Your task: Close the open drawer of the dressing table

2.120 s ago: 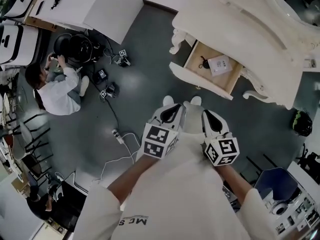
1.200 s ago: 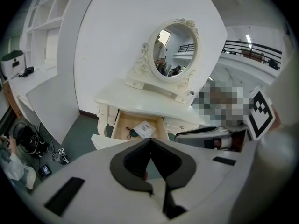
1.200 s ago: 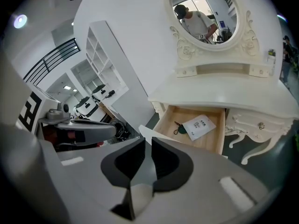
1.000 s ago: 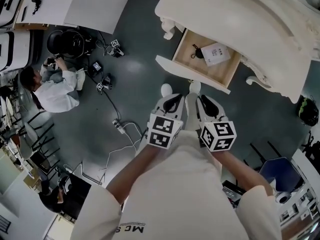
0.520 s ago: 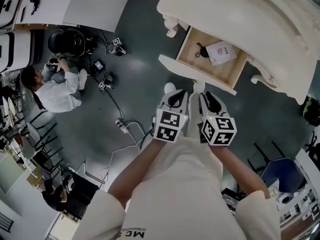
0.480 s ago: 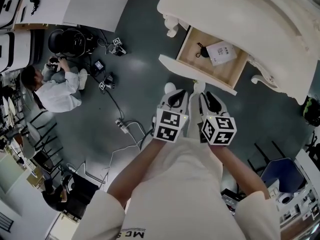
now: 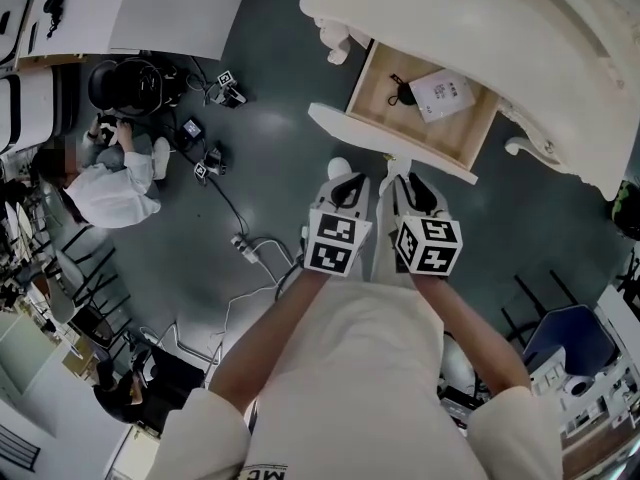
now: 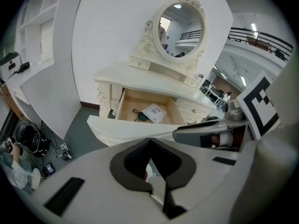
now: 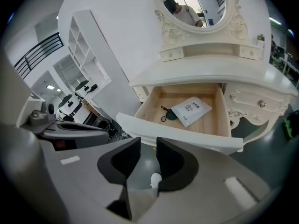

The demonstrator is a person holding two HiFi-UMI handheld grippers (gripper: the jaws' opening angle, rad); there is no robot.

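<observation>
Wood-lined and well pulled out, the drawer (image 7: 398, 126) of the white dressing table (image 7: 520, 38) stands open, holding a white packet (image 7: 443, 90) and a small dark corded item (image 7: 400, 93). Closing has not begun; the whole push remains. The drawer's white front panel (image 7: 385, 144) lies just on the far side of both grippers, apparently untouched. Left gripper (image 7: 347, 190): jaws together, empty. Right gripper (image 7: 412, 190): jaws apart, having just been opening, nothing between them.

white short-sleeved shirt (image 7: 352, 368) with dark lettering (image 7: 262, 472) on the chest.
</observation>
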